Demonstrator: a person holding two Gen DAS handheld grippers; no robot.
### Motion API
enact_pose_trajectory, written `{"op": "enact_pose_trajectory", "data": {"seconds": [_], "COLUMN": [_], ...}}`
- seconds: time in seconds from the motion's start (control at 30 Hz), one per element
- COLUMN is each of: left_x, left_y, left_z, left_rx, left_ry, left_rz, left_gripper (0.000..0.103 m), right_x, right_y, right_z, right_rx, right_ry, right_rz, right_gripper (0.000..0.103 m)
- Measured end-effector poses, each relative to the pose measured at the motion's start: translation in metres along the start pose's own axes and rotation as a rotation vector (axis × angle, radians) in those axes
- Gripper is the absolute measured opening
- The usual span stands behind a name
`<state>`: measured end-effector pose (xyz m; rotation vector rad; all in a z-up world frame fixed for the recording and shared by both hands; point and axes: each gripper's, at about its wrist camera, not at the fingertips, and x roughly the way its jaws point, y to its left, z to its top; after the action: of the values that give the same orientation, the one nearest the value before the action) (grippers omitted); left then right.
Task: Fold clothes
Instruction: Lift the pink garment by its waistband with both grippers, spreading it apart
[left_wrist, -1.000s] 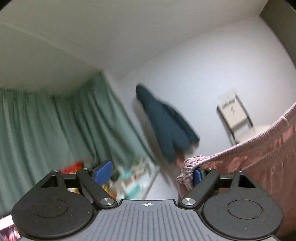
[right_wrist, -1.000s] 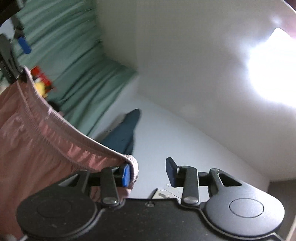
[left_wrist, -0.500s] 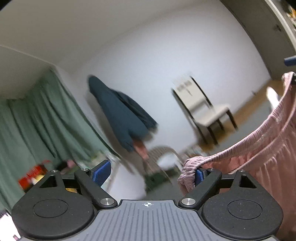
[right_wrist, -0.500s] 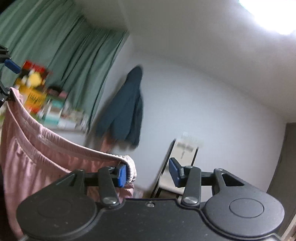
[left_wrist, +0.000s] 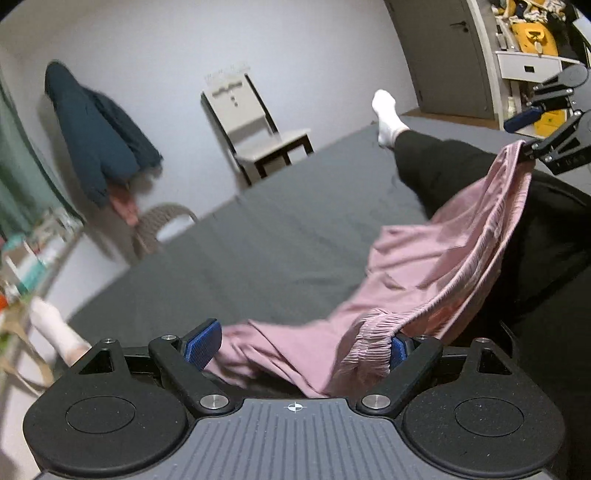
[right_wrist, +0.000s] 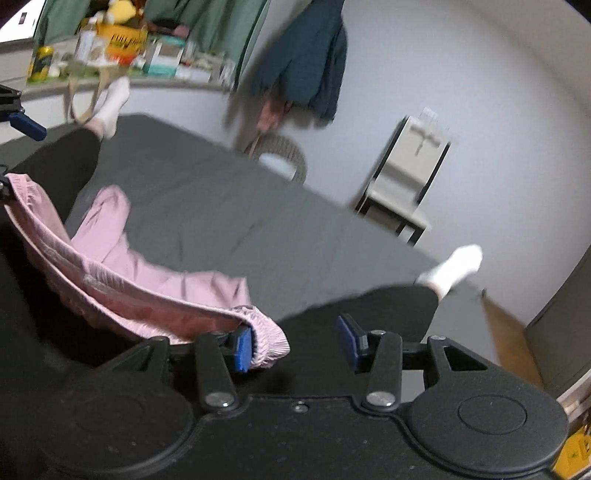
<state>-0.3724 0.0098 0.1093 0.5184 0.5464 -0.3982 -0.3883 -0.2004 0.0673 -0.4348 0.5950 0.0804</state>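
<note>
Both cameras have swung down a lot since a second ago: back then they were pointed at the ceiling and the green curtain with the pink garment held up in the air, and now they look along the bed, with the garment lowered so its lower part lies on the sheet.

The pink garment (left_wrist: 436, 266) is some kind of shorts or pants with an elastic waistband. The waistband is stretched between the two grippers, and the rest trails down onto the dark grey bed (left_wrist: 266, 236) between the person's legs. Black trousers and white socks (left_wrist: 386, 114) show on both sides, so the person sits on the bed with legs spread.

The left gripper (left_wrist: 295, 347) has its jaws spread wide, and the bunched end of the waistband is hooked over the right-hand blue pad (left_wrist: 398, 349), not pinched between the two. Same deal on the right gripper (right_wrist: 295, 341): jaws apart, the gathered waistband end wrapped around the left-hand blue pad (right_wrist: 243, 349), the other pad bare.

In the background, a dark blue jacket (left_wrist: 99, 136) hangs on the wall, a pale chair (left_wrist: 251, 122) stands beside the bed, and a wicker chair (left_wrist: 159, 225) sits close to the bed edge. Everything is a bit motion-blurred.
</note>
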Motion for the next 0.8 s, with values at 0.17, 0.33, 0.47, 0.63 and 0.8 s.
{"op": "enact_pose_trajectory", "data": {"seconds": [0.17, 0.33, 0.47, 0.63, 0.8], "left_x": [-0.008, -0.010, -0.002, -0.001, -0.003], "left_y": [-0.002, -0.003, -0.006, -0.008, -0.009], "left_z": [-0.020, -0.024, -0.025, -0.026, -0.027], "left_rx": [-0.044, -0.049, -0.053, -0.061, -0.067], "left_ry": [0.029, 0.053, 0.063, 0.067, 0.072], "left_rz": [-0.016, -0.022, -0.035, -0.046, -0.052], "left_gripper": [0.087, 0.087, 0.087, 0.087, 0.087], "right_x": [-0.006, -0.015, -0.020, -0.030, -0.026], "right_y": [0.013, 0.018, 0.024, 0.044, 0.063], "right_z": [-0.005, -0.007, -0.005, -0.004, -0.010], "right_rx": [-0.067, -0.186, -0.312, -0.585, -0.840], "right_ry": [0.032, 0.058, 0.072, 0.036, -0.003], "right_rz": [0.050, 0.112, 0.146, 0.162, 0.193], "right_gripper": [0.044, 0.044, 0.044, 0.044, 0.027]}}
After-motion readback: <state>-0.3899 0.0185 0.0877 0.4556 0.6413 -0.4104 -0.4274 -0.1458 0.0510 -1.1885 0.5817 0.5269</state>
